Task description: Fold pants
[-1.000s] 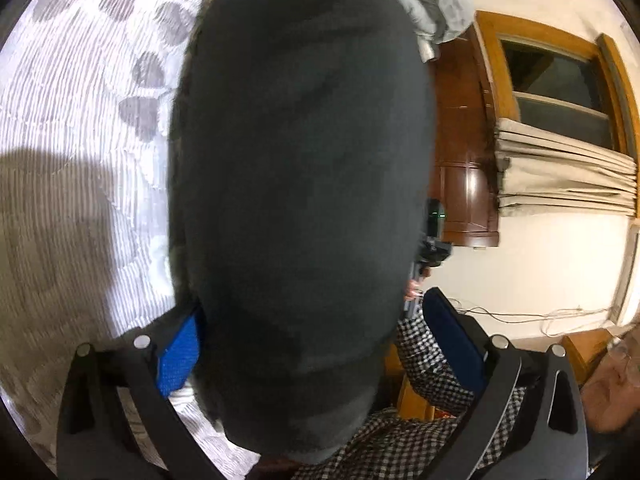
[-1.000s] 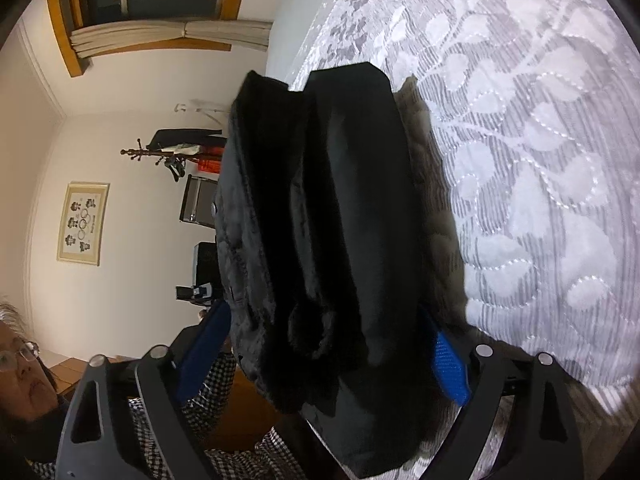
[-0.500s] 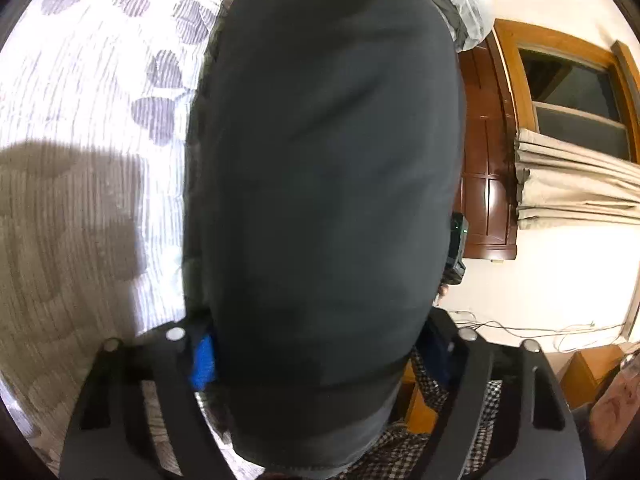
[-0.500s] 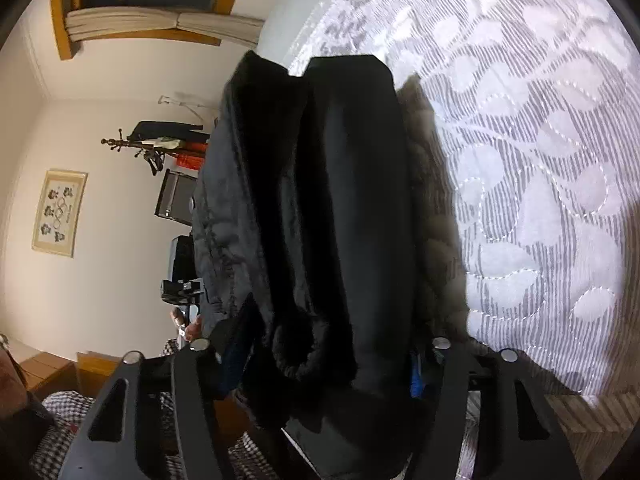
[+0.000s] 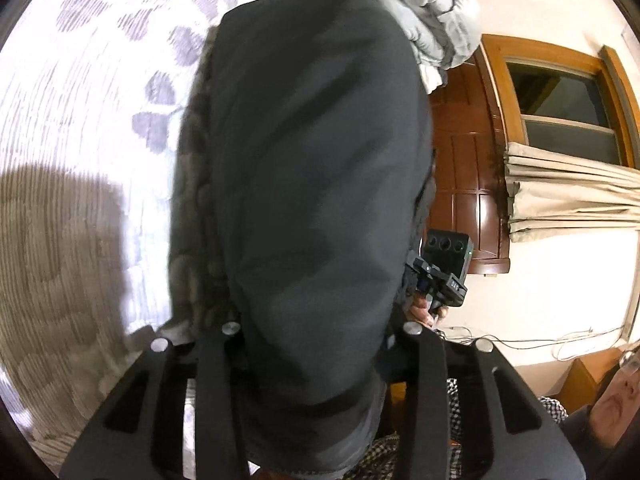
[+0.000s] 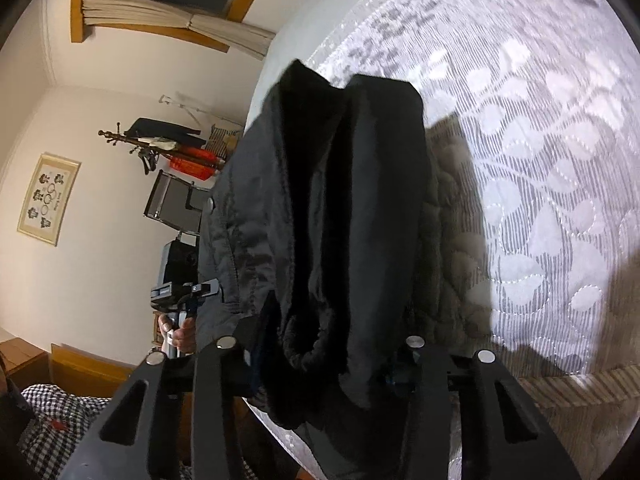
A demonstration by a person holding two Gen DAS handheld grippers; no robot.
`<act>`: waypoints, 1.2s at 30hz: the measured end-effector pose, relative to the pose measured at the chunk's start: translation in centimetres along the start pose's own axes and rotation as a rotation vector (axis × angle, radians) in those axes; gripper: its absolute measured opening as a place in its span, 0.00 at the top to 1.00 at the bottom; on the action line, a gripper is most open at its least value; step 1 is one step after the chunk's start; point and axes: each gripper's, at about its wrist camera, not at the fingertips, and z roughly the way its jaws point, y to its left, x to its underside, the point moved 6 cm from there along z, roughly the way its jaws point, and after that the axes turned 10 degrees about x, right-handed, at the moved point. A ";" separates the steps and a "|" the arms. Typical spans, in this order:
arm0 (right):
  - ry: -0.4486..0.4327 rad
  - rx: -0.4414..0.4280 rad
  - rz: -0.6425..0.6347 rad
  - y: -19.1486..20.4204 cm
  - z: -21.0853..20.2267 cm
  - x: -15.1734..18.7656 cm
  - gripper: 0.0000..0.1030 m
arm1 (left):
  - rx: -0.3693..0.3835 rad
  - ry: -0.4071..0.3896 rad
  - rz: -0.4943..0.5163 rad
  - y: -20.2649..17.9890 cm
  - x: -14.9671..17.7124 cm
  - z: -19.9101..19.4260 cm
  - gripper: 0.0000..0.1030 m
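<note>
Black pants [image 5: 312, 160] lie folded lengthwise along the white leaf-patterned bedspread [image 5: 80, 120]. Their near end fills the gap of my left gripper [image 5: 320, 332], whose jaws are closing tight against the cloth, hiding the blue pads. In the right wrist view the bunched waist end of the pants [image 6: 340, 200] sits between the fingers of my right gripper [image 6: 320, 344], whose jaws are also closing onto the fabric and pinching it. Each view shows the other gripper beside the pants, held in a hand: the right one [image 5: 444, 264] and the left one [image 6: 180, 292].
A grey duvet [image 5: 432, 12] is piled at the bed's far end by a dark wooden headboard [image 5: 464, 176]. A curtained window [image 5: 568, 184] is beyond. A person in a checked shirt [image 5: 552, 408] stands at the bed edge [image 6: 560, 388]. A coat rack [image 6: 160, 144] stands by the wall.
Both pairs of jaws went from wide, with blue pads showing, to narrow and pressed into the pants. The right gripper has risen, lifting its end of the cloth off the bed.
</note>
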 end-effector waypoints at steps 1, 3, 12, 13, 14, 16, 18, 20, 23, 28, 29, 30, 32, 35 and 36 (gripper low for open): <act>-0.009 0.008 -0.010 0.4 -0.4 -0.1 0.61 | 0.002 -0.004 0.007 -0.3 0.0 -0.1 0.64; -0.025 0.023 -0.030 1.2 -0.8 -0.3 0.61 | 0.005 -0.013 0.021 -0.9 -0.3 0.2 0.64; -0.091 0.064 -0.111 3.3 -3.2 -3.3 0.62 | 0.012 -0.057 0.106 -4.7 -3.6 0.1 0.64; -0.096 0.064 -0.117 3.4 -3.4 -3.8 0.62 | 0.011 -0.066 0.114 -5.2 -4.3 0.0 0.64; -0.103 0.064 -0.125 3.6 -3.5 -4.6 0.62 | 0.009 -0.074 0.120 -5.4 -4.9 -0.2 0.64; -0.110 0.065 -0.143 3.8 -3.3 -6.3 0.62 | 0.003 -0.095 0.136 -5.9 -6.8 -0.7 0.64; -0.109 0.061 -0.151 4.0 -2.6 -8.3 0.62 | 0.000 -0.112 0.134 -5.8 -8.3 -1.2 0.63; -0.106 0.061 -0.146 3.7 -1.7 -9.9 0.62 | -0.024 -0.132 0.136 -5.3 -10.0 -1.8 0.61; -0.082 0.068 -0.132 2.8 0.6 -11.8 0.62 | -0.053 -0.132 0.115 -4.0 -12.0 -2.2 0.60; -0.034 0.077 -0.058 0.1 4.0 -12.9 0.59 | -0.060 -0.124 0.031 -0.8 -13.3 -2.2 0.54; -0.030 0.063 -0.043 -0.2 4.2 -12.9 0.56 | -0.051 -0.125 0.028 -0.6 -13.2 -2.4 0.53; -0.027 0.052 -0.027 -0.7 4.3 -12.8 0.55 | -0.044 -0.128 0.033 -0.3 -13.2 -2.6 0.53; -0.023 0.048 -0.020 -1.4 4.3 -12.6 0.44 | -0.042 -0.130 0.042 0.6 -12.8 -3.4 0.50; -0.017 0.049 -0.003 -2.3 4.4 -12.7 0.40 | -0.044 -0.129 0.031 0.5 -12.5 -3.1 0.42; -0.021 0.050 -0.001 -2.4 4.3 -12.8 0.40 | -0.055 -0.130 0.026 0.9 -12.2 -3.4 0.38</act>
